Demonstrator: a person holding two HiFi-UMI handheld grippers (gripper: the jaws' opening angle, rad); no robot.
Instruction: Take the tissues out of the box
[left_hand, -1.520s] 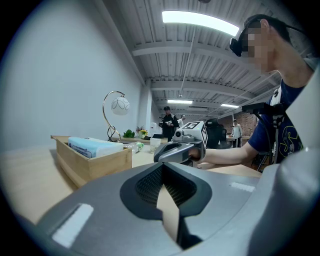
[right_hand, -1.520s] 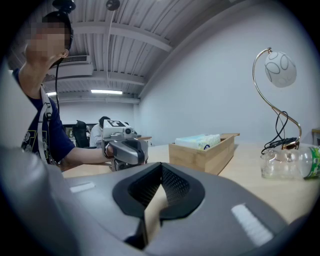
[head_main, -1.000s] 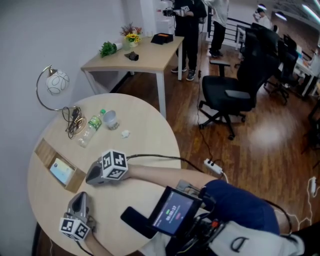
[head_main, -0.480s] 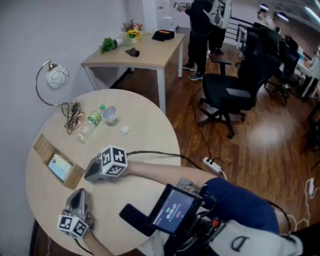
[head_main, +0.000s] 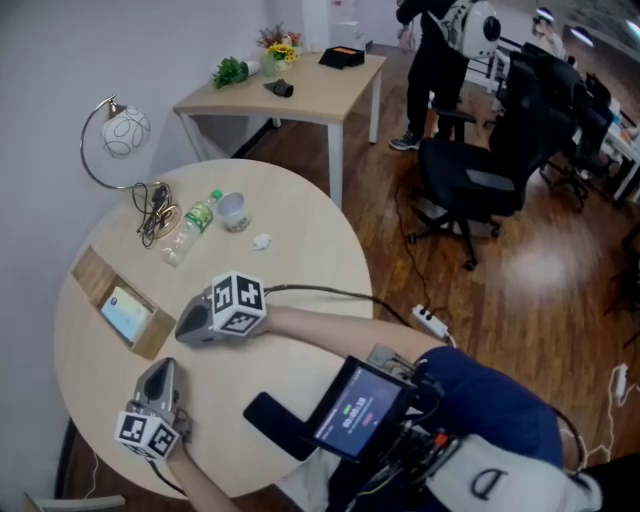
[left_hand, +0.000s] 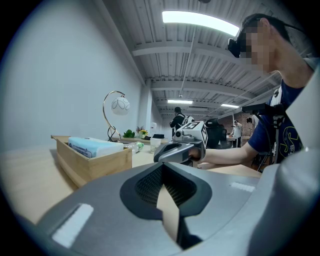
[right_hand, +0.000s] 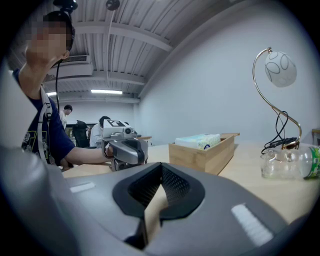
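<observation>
nothing of the task looks done yet: the pale blue-and-white soft pack of tissues (head_main: 123, 312) lies inside the open rectangular wooden box (head_main: 88, 278) at the left of the round light-wood desk (head_main: 290, 250). the left hand-held gripper (head_main: 165, 368) and the right hand-held gripper (head_main: 187, 326) sit low on the desk near the box, both clenched on nothing. reaching in, gripping the pack and lifting it out is all left.

Jaws of left hand-held gripper (left_hand: 169, 212) together, empty; tissue pack (left_hand: 92, 146) in wooden box (left_hand: 97, 165) ahead-left.
</observation>
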